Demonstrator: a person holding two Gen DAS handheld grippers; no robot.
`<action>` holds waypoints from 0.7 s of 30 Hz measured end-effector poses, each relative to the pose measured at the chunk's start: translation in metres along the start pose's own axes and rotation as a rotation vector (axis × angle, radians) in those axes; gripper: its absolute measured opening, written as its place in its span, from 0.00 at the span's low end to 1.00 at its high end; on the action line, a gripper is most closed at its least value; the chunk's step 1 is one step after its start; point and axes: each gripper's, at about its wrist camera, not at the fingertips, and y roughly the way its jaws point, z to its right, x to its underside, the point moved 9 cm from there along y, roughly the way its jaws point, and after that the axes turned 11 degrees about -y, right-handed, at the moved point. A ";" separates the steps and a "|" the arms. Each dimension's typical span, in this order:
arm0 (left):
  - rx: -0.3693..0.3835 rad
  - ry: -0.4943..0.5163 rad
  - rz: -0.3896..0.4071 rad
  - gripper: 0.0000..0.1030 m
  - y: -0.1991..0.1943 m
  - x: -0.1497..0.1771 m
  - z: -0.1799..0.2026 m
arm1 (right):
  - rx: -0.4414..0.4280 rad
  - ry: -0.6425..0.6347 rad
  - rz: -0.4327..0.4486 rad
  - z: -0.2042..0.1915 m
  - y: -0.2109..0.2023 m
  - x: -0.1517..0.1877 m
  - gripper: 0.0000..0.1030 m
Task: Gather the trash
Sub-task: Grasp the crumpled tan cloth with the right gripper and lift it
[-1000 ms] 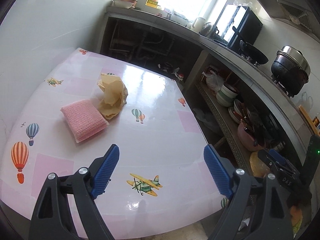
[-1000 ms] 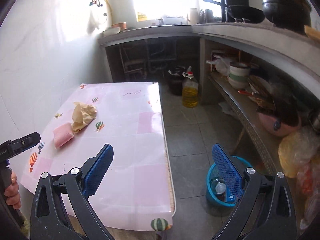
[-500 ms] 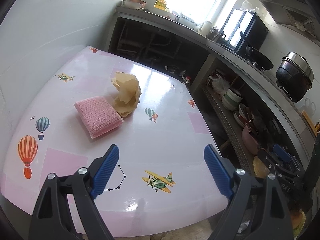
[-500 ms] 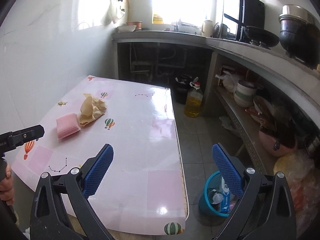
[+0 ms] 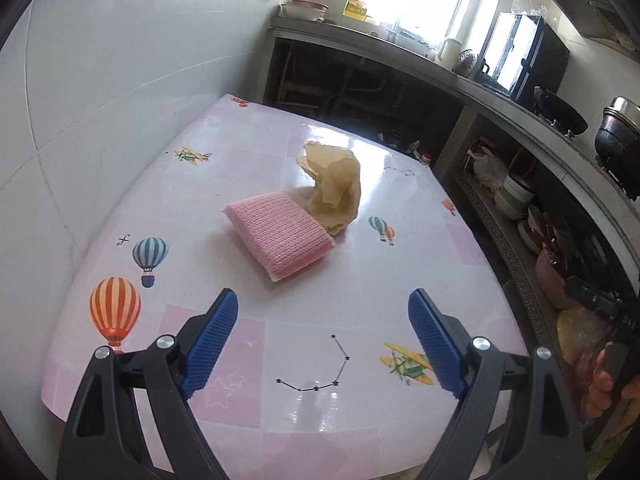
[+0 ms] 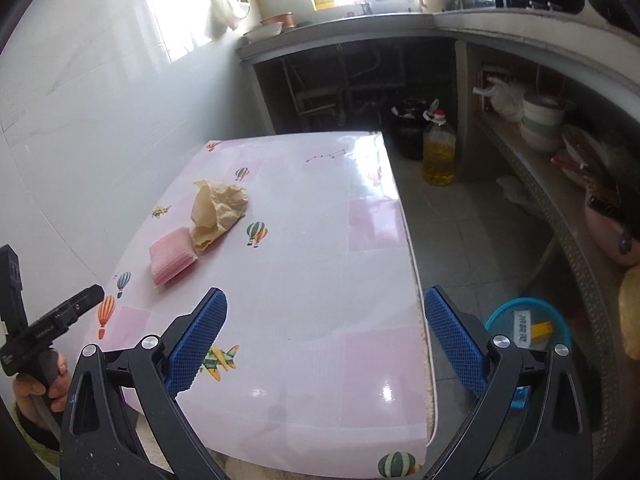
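The crumpled tan sheet of paper (image 5: pixel 334 188) lies on the glossy pink table with the balloon-and-plane print (image 5: pixel 400 280), touching the far corner of a pink knitted scrubbing pad (image 5: pixel 280 236) that sits just in front of it. This paper looks like the trash to be collected.

The left gripper (image 5: pixel 323 334) hangs over the near end of the table with its blue ribbed fingers (image 5: pixel 212 332) spread wide and nothing between them. From these fingers the paper lies straight ahead and a touch to the right, beyond the pad, so the pad stands between the fingers and the paper. The paper's bulk runs roughly along the line of approach, taller than wide, with its ragged lower edge resting against the pad.

The right gripper (image 6: pixel 326 334) also stands wide open and empty, over the table's near right edge. From its fingers (image 6: pixel 198 338) the paper lies ahead and well off to the left, farther away than from the left ones. A blue plastic basket (image 6: pixel 528 324) on the floor sits just right of its right finger, below the table edge.

The left hand is the nearer and better lined up, I judge; it must pass over or round the pad.
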 end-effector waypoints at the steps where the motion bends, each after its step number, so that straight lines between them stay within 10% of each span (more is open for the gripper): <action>1: -0.009 0.012 -0.002 0.82 0.003 0.000 -0.003 | -0.034 0.006 -0.017 -0.004 0.005 -0.001 0.92; 12: -0.009 -0.198 -0.105 0.82 0.054 -0.037 -0.021 | -0.397 0.048 -0.137 -0.068 0.085 -0.073 0.92; 21: -0.001 -0.174 -0.121 0.82 0.065 -0.031 -0.009 | -0.362 -0.009 -0.268 -0.120 0.215 -0.137 0.83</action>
